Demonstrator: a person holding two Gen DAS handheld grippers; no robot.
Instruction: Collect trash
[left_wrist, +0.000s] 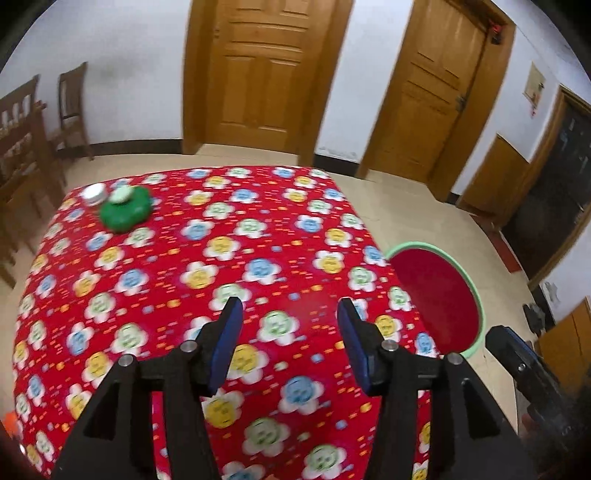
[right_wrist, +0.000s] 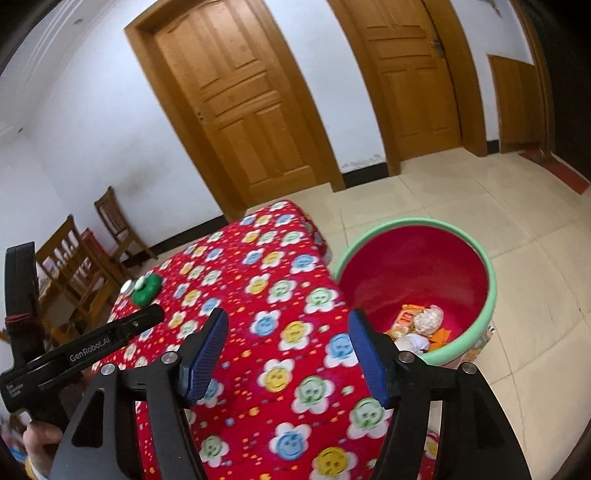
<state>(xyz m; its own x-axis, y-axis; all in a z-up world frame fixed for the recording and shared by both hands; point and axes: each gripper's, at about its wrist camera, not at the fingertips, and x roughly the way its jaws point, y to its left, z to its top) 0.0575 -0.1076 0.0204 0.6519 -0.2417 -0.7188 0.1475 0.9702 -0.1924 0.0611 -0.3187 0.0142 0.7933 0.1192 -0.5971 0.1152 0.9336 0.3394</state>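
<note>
My left gripper (left_wrist: 290, 310) hangs open over the red flowered tablecloth (left_wrist: 221, 258), nothing between its blue pads. My right gripper (right_wrist: 288, 321) is open too, above the table's right edge (right_wrist: 258, 332), with nothing in it. To the right, on the floor, stands a red bin with a green rim (right_wrist: 417, 273) (left_wrist: 439, 291); crumpled paper and orange wrappers (right_wrist: 421, 325) lie at its bottom. A green container with a pale lid (left_wrist: 125, 212) (right_wrist: 147, 288) and a small white jar (left_wrist: 93, 194) sit at the table's far left corner.
The left hand-held gripper's body (right_wrist: 81, 354) and a hand (right_wrist: 40, 443) show in the right wrist view. The right gripper's body (left_wrist: 524, 373) shows at the left wrist view's lower right. Wooden chairs (left_wrist: 70, 114) stand left; two wooden doors (left_wrist: 266, 74) are behind. Tiled floor surrounds the bin.
</note>
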